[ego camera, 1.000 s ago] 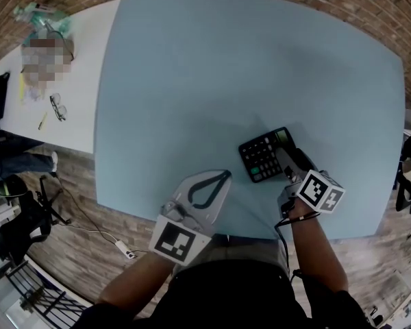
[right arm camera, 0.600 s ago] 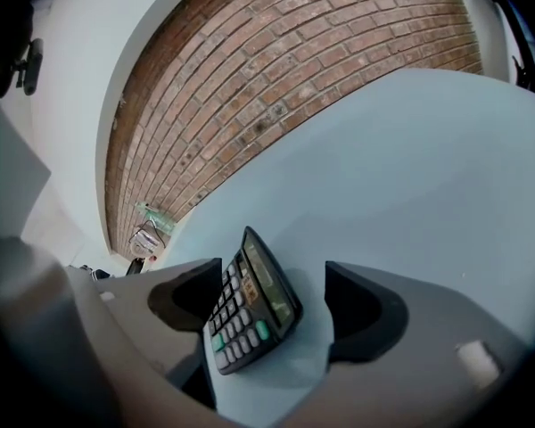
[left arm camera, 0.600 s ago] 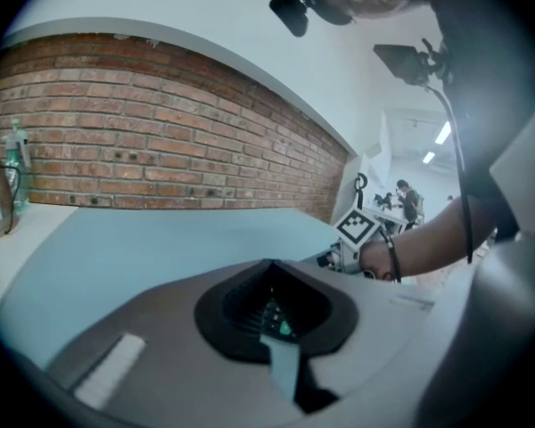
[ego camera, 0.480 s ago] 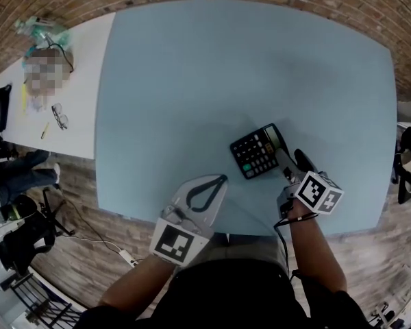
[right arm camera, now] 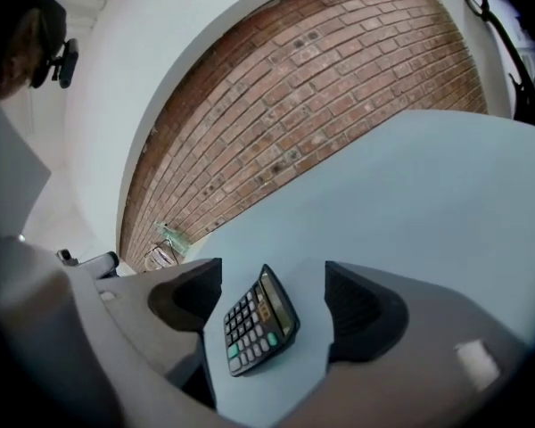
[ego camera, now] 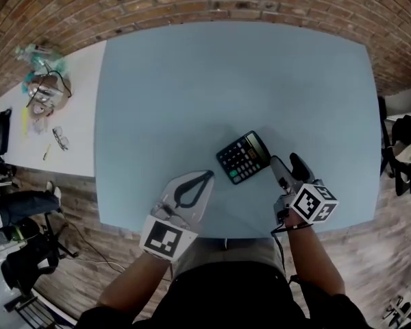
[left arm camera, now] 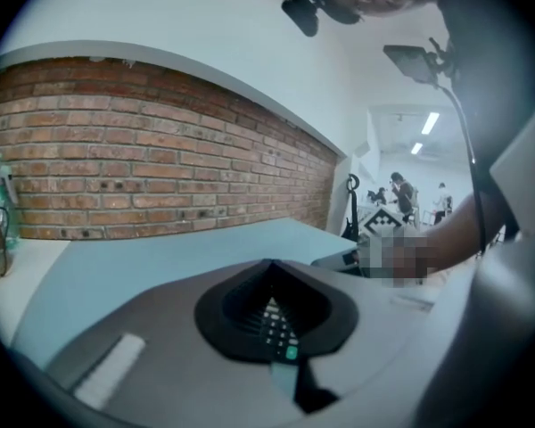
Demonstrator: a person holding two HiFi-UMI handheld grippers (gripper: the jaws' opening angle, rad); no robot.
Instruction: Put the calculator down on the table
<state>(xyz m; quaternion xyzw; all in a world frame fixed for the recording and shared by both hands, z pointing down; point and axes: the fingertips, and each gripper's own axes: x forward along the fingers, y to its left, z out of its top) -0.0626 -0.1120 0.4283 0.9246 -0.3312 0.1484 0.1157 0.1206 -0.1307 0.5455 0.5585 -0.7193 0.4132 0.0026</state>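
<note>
Calculator (ego camera: 243, 157) lies flat on the worktop (ego camera: 192, 81), close to the near edge and right of its middle. Its long axis runs diagonally, display end toward the far right corner. Right gripper (ego camera: 285, 162) is the nearer one: jaws wide apart, empty, just clear of the calculator's right side. Left gripper (ego camera: 204, 178) is closed on nothing, near-left of it. Judgement: placement appears done.
</note>
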